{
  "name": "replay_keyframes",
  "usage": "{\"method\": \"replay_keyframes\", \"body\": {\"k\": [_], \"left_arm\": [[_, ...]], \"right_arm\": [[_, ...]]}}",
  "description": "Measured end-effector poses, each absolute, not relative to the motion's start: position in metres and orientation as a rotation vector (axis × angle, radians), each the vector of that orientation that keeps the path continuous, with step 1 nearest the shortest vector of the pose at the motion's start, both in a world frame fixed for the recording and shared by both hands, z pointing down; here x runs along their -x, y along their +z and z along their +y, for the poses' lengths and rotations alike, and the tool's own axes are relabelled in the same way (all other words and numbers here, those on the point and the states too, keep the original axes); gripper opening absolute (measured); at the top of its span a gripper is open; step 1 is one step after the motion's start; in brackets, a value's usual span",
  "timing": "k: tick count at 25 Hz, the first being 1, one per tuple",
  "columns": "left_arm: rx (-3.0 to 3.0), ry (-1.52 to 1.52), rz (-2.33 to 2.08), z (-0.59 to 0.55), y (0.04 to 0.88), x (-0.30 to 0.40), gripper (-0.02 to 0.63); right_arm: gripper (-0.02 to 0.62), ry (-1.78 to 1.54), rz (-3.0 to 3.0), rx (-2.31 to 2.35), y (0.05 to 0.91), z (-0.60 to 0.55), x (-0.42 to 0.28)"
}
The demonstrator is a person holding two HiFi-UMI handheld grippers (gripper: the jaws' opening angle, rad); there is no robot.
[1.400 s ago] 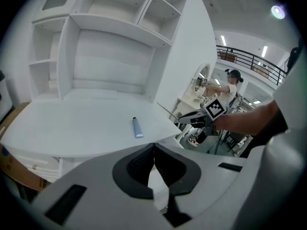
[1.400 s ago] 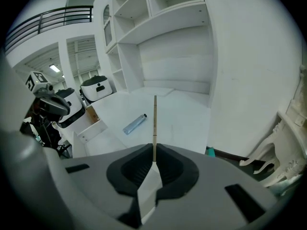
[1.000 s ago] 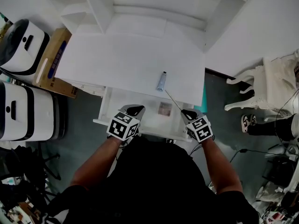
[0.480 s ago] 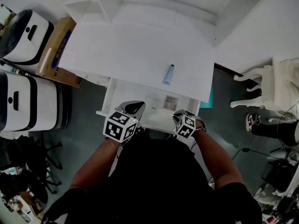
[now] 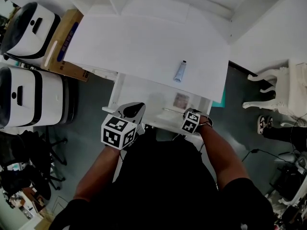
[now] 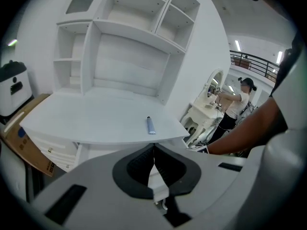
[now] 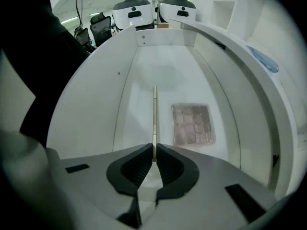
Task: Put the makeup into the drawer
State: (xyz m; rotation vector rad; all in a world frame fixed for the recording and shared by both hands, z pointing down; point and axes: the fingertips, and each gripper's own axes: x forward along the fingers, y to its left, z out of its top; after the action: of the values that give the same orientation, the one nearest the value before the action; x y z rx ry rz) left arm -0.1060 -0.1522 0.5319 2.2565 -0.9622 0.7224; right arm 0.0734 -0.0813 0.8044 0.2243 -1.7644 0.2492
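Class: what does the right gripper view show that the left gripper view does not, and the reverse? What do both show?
Only the right gripper view: the inside of the open drawer, an eyeshadow palette in it, and a thin stick gripped by the right gripper. Only the left gripper view: the shelves and a distant person. Both: the blue tube on the desk top.

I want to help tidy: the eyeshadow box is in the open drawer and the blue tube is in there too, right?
Not quite. The eyeshadow box is in the open drawer, but the blue tube lies on the desk top, as the head view shows.
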Motion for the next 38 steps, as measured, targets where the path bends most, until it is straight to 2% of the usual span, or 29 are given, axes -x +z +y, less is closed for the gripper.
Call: {"method": "replay_keyframes", "body": {"k": [13, 22, 29, 38], "left_arm": [[-2.205, 0.72, -1.025, -0.137, 0.535, 0.126, 0.011], [-2.27, 0.707, -0.963, -0.145, 0.532, 0.11, 0.011], [-2.339, 0.7, -0.89, -0.156, 0.527, 0.085, 0.011], [-2.414, 0.691, -0.783, -0.168, 0.522, 0.049, 0.011]], "right_arm": [[0.046, 0.286, -1.72, -0.217, 0.824, -0.079, -0.073], [0.081, 0.309, -1.741, -0.305, 0.799, -0.086, -0.08], [0.081, 0.411, -1.873, -0.565, 0.738, -0.111, -0.086], [0.081, 0.635, -2.15, -1.043, 0.61, -0.147, -0.091]]}}
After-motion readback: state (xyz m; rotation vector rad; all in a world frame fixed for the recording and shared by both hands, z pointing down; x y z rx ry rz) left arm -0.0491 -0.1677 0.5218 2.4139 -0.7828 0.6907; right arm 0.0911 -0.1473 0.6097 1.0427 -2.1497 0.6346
